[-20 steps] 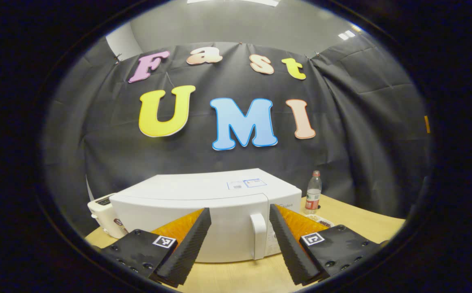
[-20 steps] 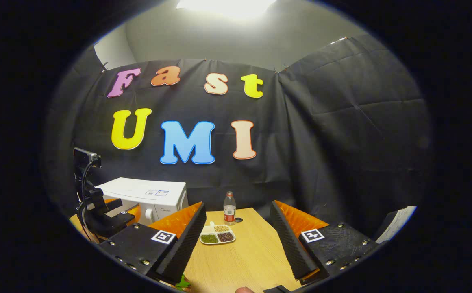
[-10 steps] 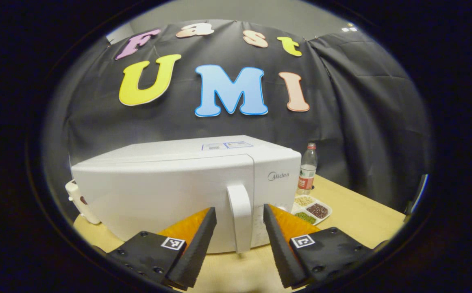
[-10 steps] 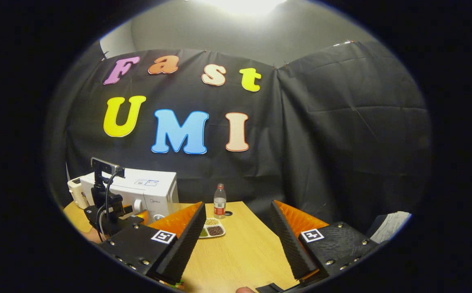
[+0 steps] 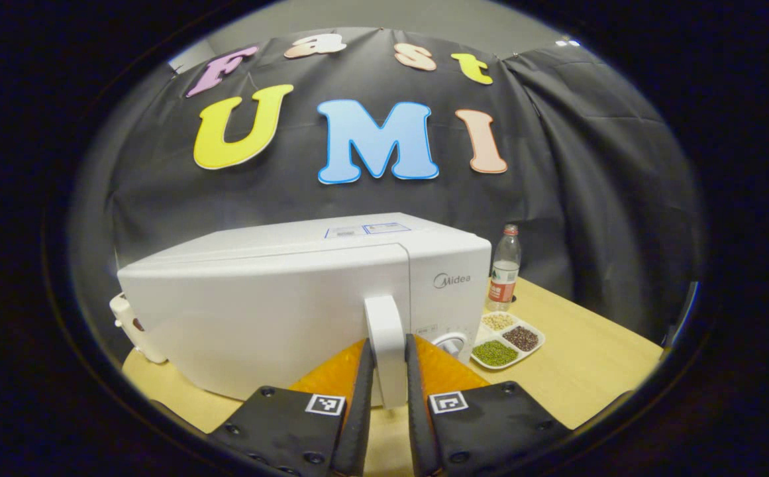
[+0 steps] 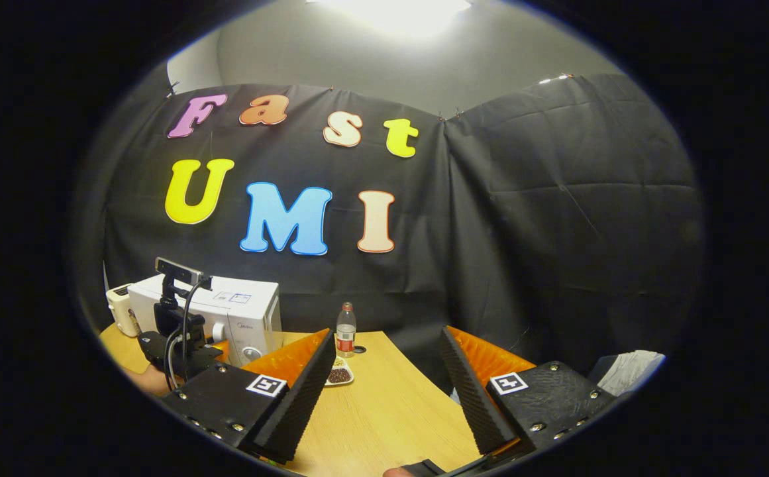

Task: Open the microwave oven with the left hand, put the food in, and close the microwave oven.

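- The microwave oven (image 5: 305, 298) stands on the counter (image 5: 596, 371) toward its left rear, against the booth wall, with its door shut.
- The door handle (image 5: 386, 348), a vertical white bar at the door's right edge beside the control panel, is the part to be worked.
- The left tool (image 5: 387, 397) is pressed together on the door handle: one finger lies against each side of the bar, low on its length.
- The step in hand is judged to be the opening of the door. The pinch should be held firm, and the pull directed along the arc of the door, which is presumably hinged at its left edge, so that the fingers are not dragged off the bar.
- A straight outward pull is not advised; the oven body could be slid across the counter.
- In the right gripper view, the left tool (image 6: 215, 350) is seen at the oven front, level and pointed straight at the handle, with its camera mast above and a cable looped at its side. The hand that holds it is mostly hidden.
- The food, a divided tray of beans (image 5: 509, 338), lies on the counter just right of the oven, with a water bottle (image 5: 503, 278) behind it near the rear edge.
- The right tool (image 6: 387, 391) is spread wide and empty, held above the counter's near right part, well apart from the tray.
- A toaster (image 5: 129, 324) stands at the oven's left, near the left edge of the counter.
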Motion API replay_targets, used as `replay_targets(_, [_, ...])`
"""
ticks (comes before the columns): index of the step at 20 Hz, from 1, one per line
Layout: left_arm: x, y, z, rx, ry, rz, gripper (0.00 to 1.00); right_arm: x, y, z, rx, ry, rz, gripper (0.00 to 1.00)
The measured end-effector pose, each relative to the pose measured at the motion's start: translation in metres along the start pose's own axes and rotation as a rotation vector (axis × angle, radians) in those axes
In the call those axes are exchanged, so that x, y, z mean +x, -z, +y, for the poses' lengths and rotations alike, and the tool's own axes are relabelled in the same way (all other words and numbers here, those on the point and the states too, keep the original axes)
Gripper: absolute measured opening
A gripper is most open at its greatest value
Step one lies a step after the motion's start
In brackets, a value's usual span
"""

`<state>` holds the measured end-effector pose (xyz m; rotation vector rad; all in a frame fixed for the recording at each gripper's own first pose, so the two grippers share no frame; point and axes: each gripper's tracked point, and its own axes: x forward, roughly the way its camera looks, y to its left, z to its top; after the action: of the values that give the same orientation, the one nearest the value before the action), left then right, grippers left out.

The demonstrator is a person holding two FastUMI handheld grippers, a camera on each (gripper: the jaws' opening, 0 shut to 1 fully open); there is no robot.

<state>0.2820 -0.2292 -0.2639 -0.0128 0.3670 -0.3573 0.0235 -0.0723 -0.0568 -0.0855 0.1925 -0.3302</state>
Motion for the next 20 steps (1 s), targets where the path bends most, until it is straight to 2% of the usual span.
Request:
replay_targets(2, [-0.003,0.001,0.0,0.01,0.0,0.001,0.23,-0.006,0.001,-0.006,0.016,0.004,0.0,0.96])
replay_targets(6, [-0.003,-0.001,0.0,0.031,0.005,0.009,0.15,-0.015,0.003,-0.017,0.026,0.008,-0.004,0.96])
replay_targets(8, [-0.003,-0.001,0.0,0.021,-0.001,0.013,0.17,-0.015,0.002,-0.02,0.031,0.004,-0.011,0.96])
replay_targets(10, [-0.006,-0.003,0.001,0.001,-0.008,0.012,0.13,-0.017,-0.002,-0.023,0.027,-0.004,-0.02,0.96])
replay_targets(12, [-0.006,-0.004,0.001,-0.011,-0.021,0.015,0.16,-0.019,-0.008,-0.028,0.0,-0.007,-0.042,0.96])
replay_targets(14, [-0.006,-0.002,0.001,-0.011,-0.045,0.018,0.1,-0.019,-0.011,-0.029,-0.008,-0.022,-0.049,0.96])
replay_targets(15, [-0.007,-0.004,0.001,-0.01,-0.055,0.016,0.12,-0.019,-0.01,-0.032,-0.011,-0.023,-0.05,0.96])
replay_targets(17, [-0.009,-0.002,0.001,-0.018,-0.069,0.022,0.1,-0.021,-0.011,-0.037,-0.011,-0.026,-0.059,0.96])
replay_targets(18, [-0.021,0.003,-0.001,-0.037,-0.086,0.039,0.1,-0.022,-0.011,-0.036,-0.003,-0.036,-0.057,0.96])
replay_targets(20, [-0.042,-0.001,-0.002,-0.004,-0.095,-0.016,0.1,-0.022,-0.008,-0.037,0.006,-0.052,-0.058,0.96])
